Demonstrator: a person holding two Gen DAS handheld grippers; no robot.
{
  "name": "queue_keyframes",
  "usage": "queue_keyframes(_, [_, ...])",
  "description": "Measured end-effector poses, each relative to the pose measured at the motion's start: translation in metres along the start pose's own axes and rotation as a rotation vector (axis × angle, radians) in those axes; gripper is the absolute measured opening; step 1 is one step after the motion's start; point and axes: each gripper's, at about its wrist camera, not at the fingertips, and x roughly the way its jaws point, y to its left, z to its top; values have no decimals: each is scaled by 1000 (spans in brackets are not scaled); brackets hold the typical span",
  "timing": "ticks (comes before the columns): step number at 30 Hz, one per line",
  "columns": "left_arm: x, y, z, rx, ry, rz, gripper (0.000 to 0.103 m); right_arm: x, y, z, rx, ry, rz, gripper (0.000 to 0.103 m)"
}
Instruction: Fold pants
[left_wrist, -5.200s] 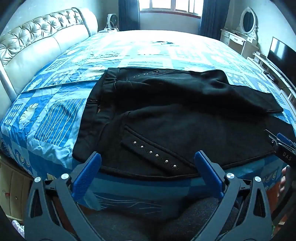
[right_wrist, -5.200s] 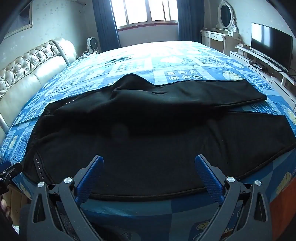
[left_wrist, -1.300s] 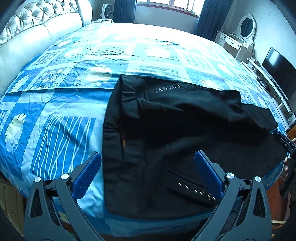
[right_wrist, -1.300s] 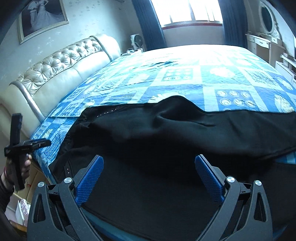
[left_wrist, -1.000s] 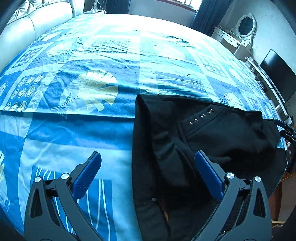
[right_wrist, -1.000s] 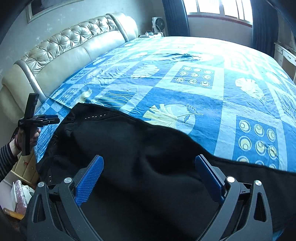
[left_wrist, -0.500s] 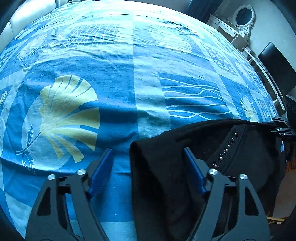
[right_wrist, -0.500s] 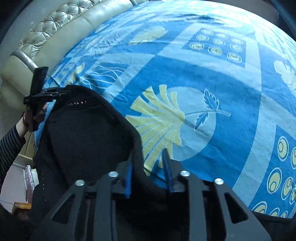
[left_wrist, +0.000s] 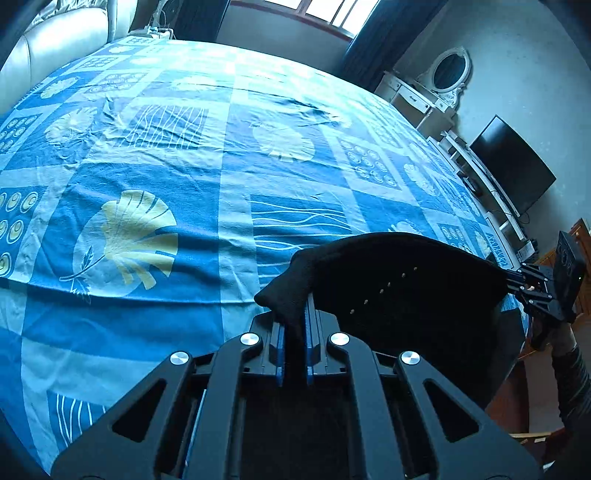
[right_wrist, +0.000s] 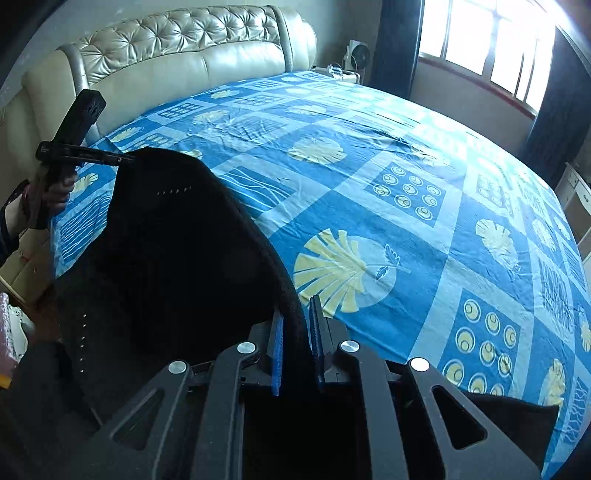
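Left gripper fingers are clamped on a corner of the black pants; right gripper fingers pinch the pants' edge. The pants hang stretched between them, bedspread beyond at 12 o'clock.

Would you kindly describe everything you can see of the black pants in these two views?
The black pants, of thick, matte, fleecy-looking cloth, carry short rows of small silver studs. Both grippers pinch their upper edge: the left hand-held gripper is shut on a bunched corner, and the right hand-held gripper is shut on a corded hem. The cloth hangs between them in a sagging span, raised above the blue patterned bedsheet near the bed's edge. Its lower part drops out of sight, so whether it touches the sheet is unclear.
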Motion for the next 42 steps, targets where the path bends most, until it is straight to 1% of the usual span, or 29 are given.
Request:
queue_keyframes(3, [-26,-12,-28,20,-22,11,6,-10,30,-32,-13,-4,-15,12])
queue_keyframes(8, [-57,-12,-80,-19,-41,28,6,-11,75,-90,-29,26,-47,12])
queue_keyframes(10, [-62,-8,-103,-54,-29,28,6,-8,88,-109,-29,46,-46,12])
queue_keyframes(12, [-61,-3,-125,-78,-7,31,6,-2,99,-125,-40,67,-63,12])
queue_keyframes(15, [-53,4,-153,-125,48,46,9,6,107,-142,-29,93,-75,12])
queue_keyframes(17, [-49,7,-169,-138,72,77,9,4,105,-147,3,80,-76,16])
queue_keyframes(18, [-50,8,-177,-146,76,96,12,2,103,-148,32,72,-70,16])
queue_keyframes(19, [-52,9,-183,-156,83,103,17,-2,99,-149,67,69,-53,21])
queue_keyframes(20, [-56,11,-189,-169,82,99,28,-7,95,-151,103,68,-32,32])
queue_keyframes(21, [-63,12,-195,-191,70,96,38,-13,92,-152,144,66,-14,39])
queue_keyframes(22, [-70,13,-200,-219,54,91,42,-18,88,-154,186,59,6,47])
queue_keyframes(23, [-78,12,-204,-250,38,77,43,-23,83,-157,229,52,28,50])
queue_keyframes(25, [-89,10,-208,-308,10,24,48,-32,70,-163,354,34,89,55])
queue_keyframes(26, [-92,7,-209,-337,-4,7,54,-35,63,-166,427,22,121,58])
queue_keyframes(27, [-94,2,-210,-362,-16,-6,57,-37,53,-171,517,11,154,59])
queue_keyframes(30, [-86,-11,-208,-421,-20,-23,60,-33,30,-187,753,-3,244,60])
queue_keyframes(33, [-68,-18,-205,-452,8,14,60,-25,20,-201,934,-7,341,61])
queue_keyframes(35, [-59,-15,-205,-485,8,39,62,-18,20,-207,1024,-19,414,65])
queue_keyframes(36, [-55,-14,-204,-508,7,37,62,-14,22,-209,1061,-18,435,66])
queue_keyframes(38, [-50,-10,-203,-564,4,26,62,-7,23,-209,1095,-19,452,66])
queue_keyframes(40, [-48,-8,-202,-601,-7,27,64,-3,25,-204,1099,-29,441,66])
queue_keyframes(42, [-45,-9,-200,-612,-5,34,66,-3,25,-201,1104,-42,424,66])
